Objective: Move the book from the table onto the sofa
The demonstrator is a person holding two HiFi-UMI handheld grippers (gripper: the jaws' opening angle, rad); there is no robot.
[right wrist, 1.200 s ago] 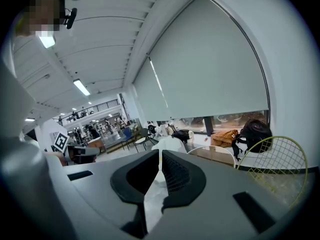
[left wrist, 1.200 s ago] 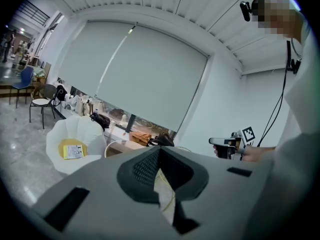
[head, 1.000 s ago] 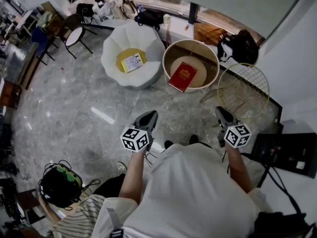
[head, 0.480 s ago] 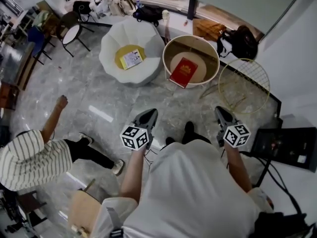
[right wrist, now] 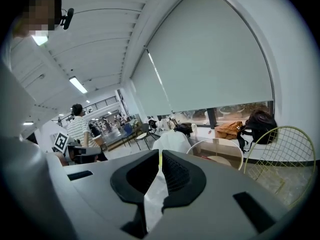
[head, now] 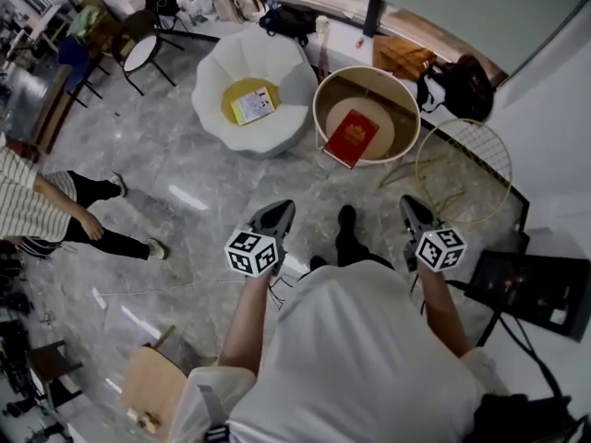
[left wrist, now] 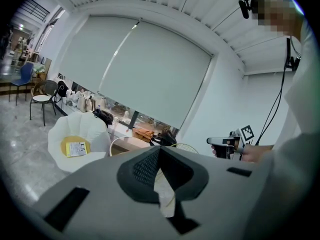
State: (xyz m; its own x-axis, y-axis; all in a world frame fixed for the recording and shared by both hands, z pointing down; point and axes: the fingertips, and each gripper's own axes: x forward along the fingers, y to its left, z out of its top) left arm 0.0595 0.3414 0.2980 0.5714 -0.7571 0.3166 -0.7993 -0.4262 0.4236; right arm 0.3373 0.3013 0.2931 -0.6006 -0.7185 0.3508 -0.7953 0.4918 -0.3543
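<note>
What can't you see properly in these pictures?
- Red book on the round table: its cover writing is too small to read in the head view.
- Booklet on the white sofa: its print is too small to read.
- Person in striped shirt: cut off by the head view's left edge.

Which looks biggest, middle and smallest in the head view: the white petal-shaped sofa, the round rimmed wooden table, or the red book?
1. White petal-shaped sofa, only slightly larger.
2. Round rimmed wooden table.
3. Red book on that table, clearly smallest.
</note>
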